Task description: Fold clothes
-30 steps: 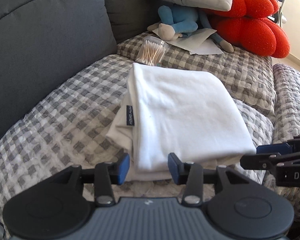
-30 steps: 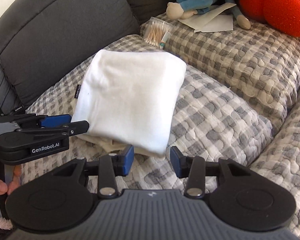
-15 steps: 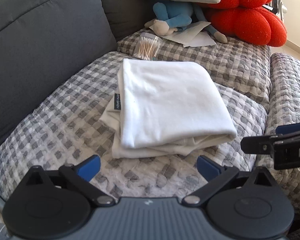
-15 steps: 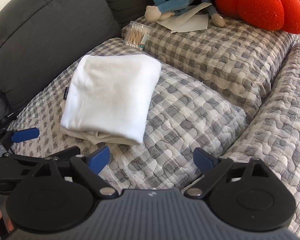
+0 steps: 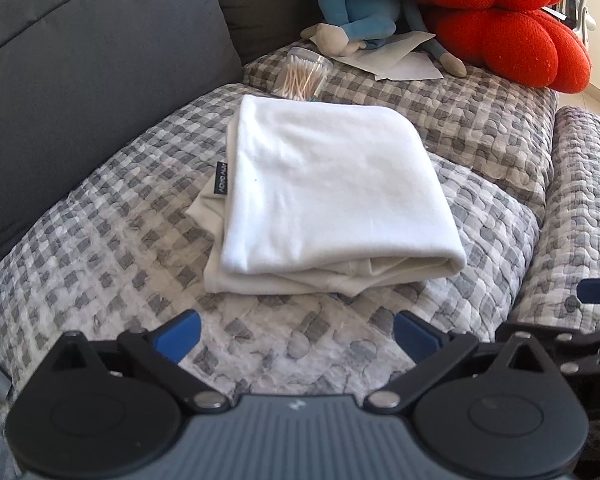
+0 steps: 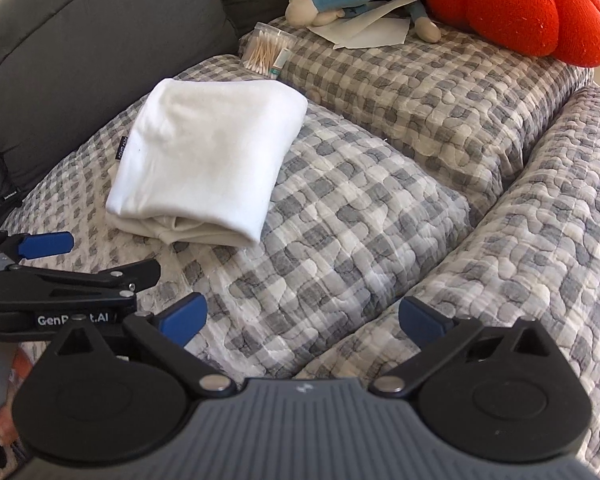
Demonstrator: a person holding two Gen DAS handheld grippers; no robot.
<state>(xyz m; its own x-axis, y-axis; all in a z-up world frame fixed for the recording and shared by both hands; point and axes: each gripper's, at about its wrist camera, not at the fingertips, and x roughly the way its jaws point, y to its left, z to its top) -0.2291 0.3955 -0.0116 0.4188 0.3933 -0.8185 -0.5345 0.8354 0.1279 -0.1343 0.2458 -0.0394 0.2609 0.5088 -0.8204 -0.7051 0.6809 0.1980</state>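
**Folded garment at rest, both claws released**

Left wrist view: the left claw (image 5: 296,334) gapes wide, nothing between its blue pads, just short of the folded white garment (image 5: 332,184) lying on the checked sofa cover (image 5: 100,248).

Right wrist view: the right claw (image 6: 302,316) is opening, empty, well right of the garment (image 6: 208,160); cotton swabs (image 6: 266,54) sit beyond it.

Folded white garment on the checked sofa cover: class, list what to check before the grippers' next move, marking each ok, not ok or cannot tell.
1. Folded white garment lies flat on the grey checked quilted cover: ok.
2. Left gripper open, nothing between its jaws: ok.
3. Right gripper jaws opening, nothing between them: ok.
4. Top layer smooth: ok.
5. Lower layers even at the near edge: not ok, creased cream layers stick out.
6. Clear plastic tub of cotton swabs apart from the garment: cannot tell.
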